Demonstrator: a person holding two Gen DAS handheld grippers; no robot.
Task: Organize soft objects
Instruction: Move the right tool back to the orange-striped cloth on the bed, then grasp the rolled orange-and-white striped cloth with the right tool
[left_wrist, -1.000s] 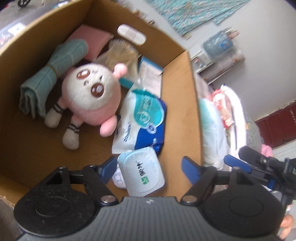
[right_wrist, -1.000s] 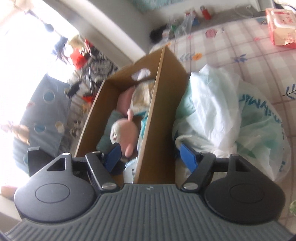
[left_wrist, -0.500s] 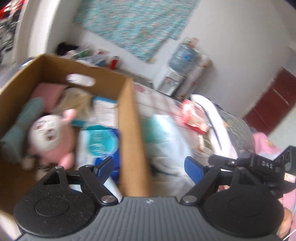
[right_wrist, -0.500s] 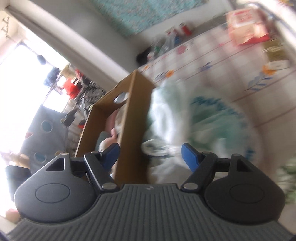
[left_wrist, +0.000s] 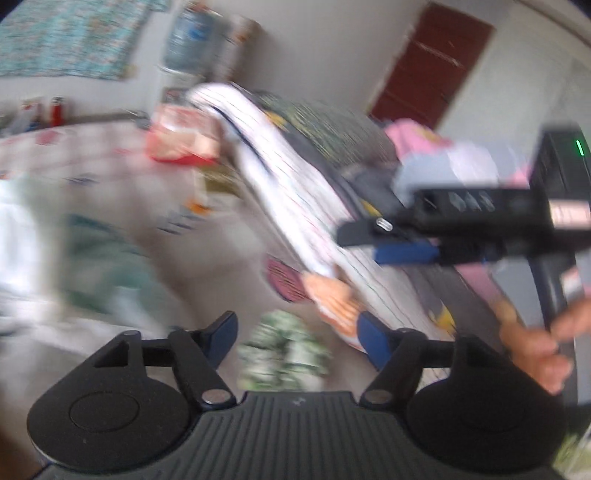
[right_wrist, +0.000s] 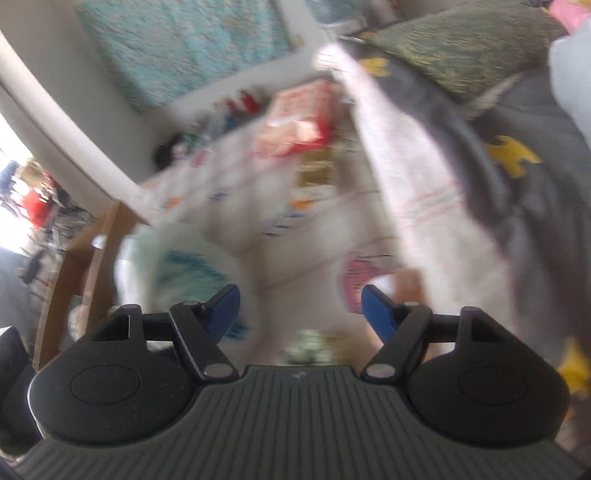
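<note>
While both grippers' fingers stand open and empty, the green-and-white bundle (left_wrist: 284, 350) lies at twelve o'clock, nearest the left gripper (left_wrist: 295, 332), whose fingers have just been closing, right gripper (right_wrist: 299, 306) farther

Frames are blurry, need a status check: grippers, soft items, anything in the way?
Left gripper open, jaws just narrowed, nothing between. Right gripper open, empty. Small green-and-white patterned soft item ahead of left. White striped folded blanket close on the right.

Left view badly motion-blurred: left gripper (left_wrist: 297, 330) jaws apart and just been closing, nothing clamped, a green-and-white patterned bundle (left_wrist: 284, 354) on the bed (left_wrist: 122, 177) beyond them, striped white cloth (left_wrist: 295, 192) ahead, right gripper (left_wrist: 391, 240) at right in a hand (left_wrist: 535, 343).
</note>
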